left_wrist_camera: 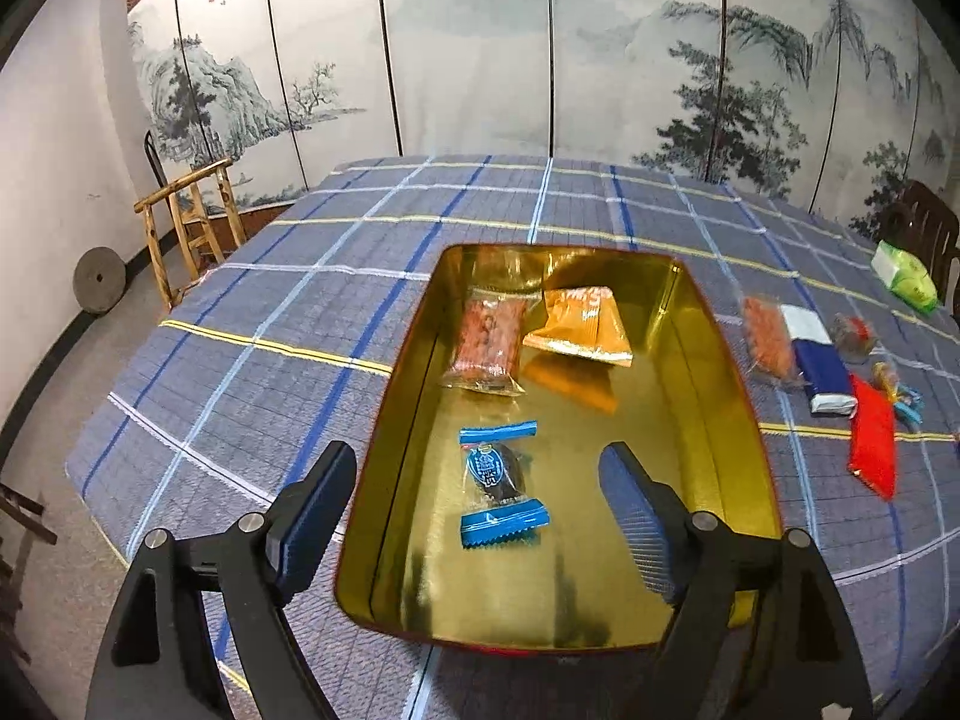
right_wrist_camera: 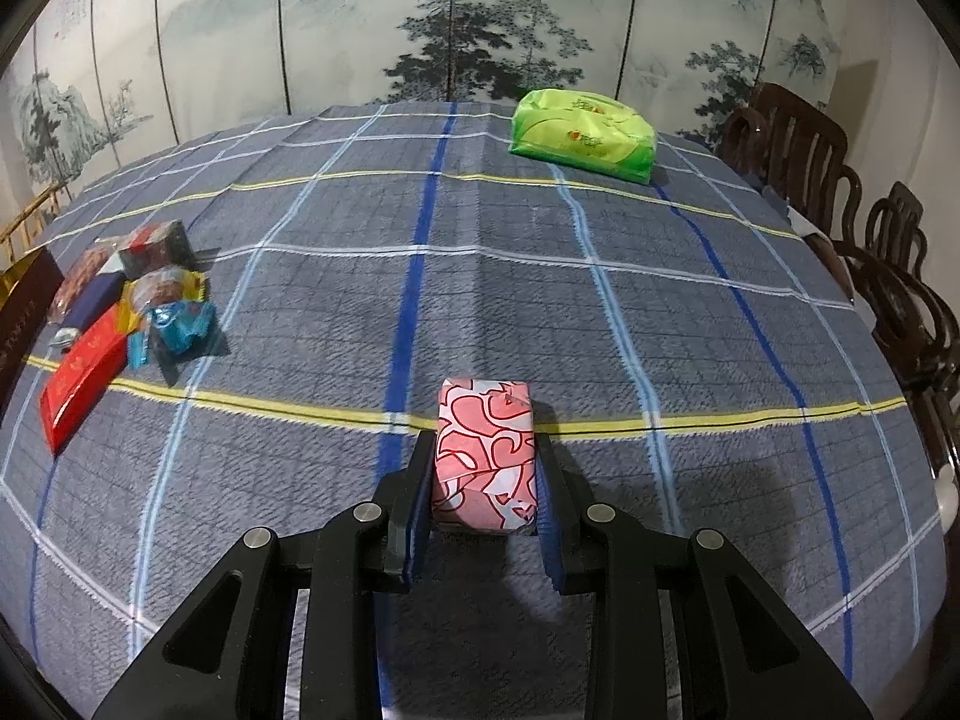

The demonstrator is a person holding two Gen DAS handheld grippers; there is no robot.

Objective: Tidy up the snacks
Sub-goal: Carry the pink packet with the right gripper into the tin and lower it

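Observation:
A gold tin box (left_wrist_camera: 729, 420) sits open on the checked tablecloth. Inside lie a blue-wrapped candy (left_wrist_camera: 498, 474), a clear pack of reddish snack (left_wrist_camera: 489, 339) and an orange packet (left_wrist_camera: 582, 324). My left gripper (left_wrist_camera: 480, 510) is open and empty above the near end of the box, over the blue candy. My right gripper (right_wrist_camera: 486, 480) is shut on a pink and white patterned packet (right_wrist_camera: 485, 456), held just above the cloth. A pile of snacks (right_wrist_camera: 129, 306) lies to its left, with a red box (right_wrist_camera: 81, 375), a blue packet (left_wrist_camera: 819, 366) and small candies.
A green tissue pack (right_wrist_camera: 582, 132) lies at the far side of the table. Dark wooden chairs (right_wrist_camera: 840, 192) stand along the right edge. A bamboo chair (left_wrist_camera: 192, 222) stands beyond the left edge. A painted folding screen stands behind the table.

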